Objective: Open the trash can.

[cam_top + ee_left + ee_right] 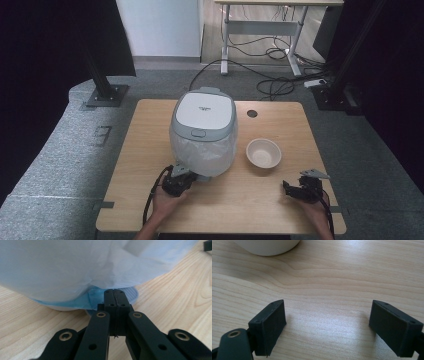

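A white and grey rice cooker (pixel 204 112) stands mid-table, its lower body wrapped in a translucent plastic bag (pixel 205 152). My left gripper (pixel 192 176) sits at the cooker's front base. In the left gripper view the jaws are pressed together, shut, and my left gripper (pixel 115 293) reaches a bluish fold of the bag (pixel 96 297) under the cooker. I cannot tell whether any film is pinched. To the right lies an empty cream bowl (pixel 263 152). My right gripper (pixel 289 188) rests open near the table's front right; between its fingers is bare wood (pixel 328 322), with the bowl (pixel 268 245) just ahead.
The wooden table (pixel 235 205) has a round cable hole (pixel 252 113) at the back right. Grey carpet surrounds it. Black stand bases (pixel 106 95) and a desk frame with loose cables (pixel 272 82) lie beyond the far edge.
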Motion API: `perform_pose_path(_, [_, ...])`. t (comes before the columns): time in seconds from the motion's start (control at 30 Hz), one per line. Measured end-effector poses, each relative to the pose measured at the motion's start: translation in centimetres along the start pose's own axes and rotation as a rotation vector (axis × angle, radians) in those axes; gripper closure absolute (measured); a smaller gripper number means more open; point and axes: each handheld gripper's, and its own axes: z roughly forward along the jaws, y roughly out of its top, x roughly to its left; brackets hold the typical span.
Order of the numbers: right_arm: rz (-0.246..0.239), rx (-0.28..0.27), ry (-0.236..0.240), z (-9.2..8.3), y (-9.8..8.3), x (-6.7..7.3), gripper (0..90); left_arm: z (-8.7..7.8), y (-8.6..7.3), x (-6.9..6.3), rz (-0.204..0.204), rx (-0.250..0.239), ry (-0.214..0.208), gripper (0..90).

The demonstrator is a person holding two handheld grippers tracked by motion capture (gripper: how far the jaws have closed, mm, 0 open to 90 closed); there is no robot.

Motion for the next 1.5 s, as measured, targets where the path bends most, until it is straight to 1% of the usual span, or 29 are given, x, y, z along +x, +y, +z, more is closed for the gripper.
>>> perform_pose_path(0.1, [0.000, 0.000, 0.000, 0.00, 0.00, 0.00, 13.0, 0.67, 0.10, 0.11, -0.002, 0.010, 0.003, 90.0])
perform_pose_path(0.17, [0.000, 0.000, 0.000, 0.00, 0.00, 0.00, 13.1, 0.81, 0.18, 0.20, -0.013, 0.008, 0.002, 90.0])
perform_pose_path(0.27, [0.000, 0.000, 0.000, 0.00, 0.00, 0.00, 13.1, 0.89, 0.20, 0.22, -0.014, 0.011, 0.004, 90.0])
perform_pose_path(0.3, [0.000, 0.000, 0.000, 0.00, 0.00, 0.00, 13.0, 0.91, 0.15, 0.26, -0.015, 0.011, 0.001, 90.0])
perform_pose_path(0.4, [0.001, -0.001, -0.001, 0.00, -0.01, 0.01, 13.1, 0.95, 0.07, 0.52, -0.037, 0.015, -0.020, 90.0])
perform_pose_path(0.47, [0.001, 0.000, -0.001, 0.00, -0.01, 0.02, 13.1, 0.97, 0.04, 0.53, -0.037, 0.015, -0.021, 90.0])
perform_pose_path(0.57, [0.002, -0.001, -0.003, 0.01, -0.01, 0.03, 13.1, 1.01, 0.01, 0.34, -0.029, 0.018, -0.009, 90.0])
perform_pose_path(0.6, [0.003, -0.001, -0.004, 0.01, -0.02, 0.05, 13.1, 1.03, -0.06, 0.15, -0.014, 0.017, 0.003, 90.0])
perform_pose_path(0.67, [0.003, -0.001, -0.005, 0.01, -0.02, 0.05, 13.1, 1.02, -0.05, 0.02, -0.004, 0.020, 0.010, 90.0])
perform_pose_path(0.77, [0.004, -0.001, -0.005, 0.01, -0.01, 0.06, 13.1, 1.03, -0.05, 0.07, -0.010, 0.022, 0.006, 90.0])
perform_pose_path(1.13, [0.005, -0.001, -0.006, 0.02, -0.01, 0.07, 13.2, 0.99, -0.10, 0.03, -0.011, 0.032, 0.002, 90.0])
perform_pose_path(1.3, [0.005, -0.001, -0.006, 0.02, 0.00, 0.07, 13.2, 1.04, -0.07, -0.17, 0.006, 0.036, 0.016, 90.0])
perform_pose_path(1.5, [0.005, -0.001, -0.006, 0.02, -0.01, 0.07, 13.2, 1.11, -0.10, -0.38, 0.014, 0.042, 0.031, 90.0])
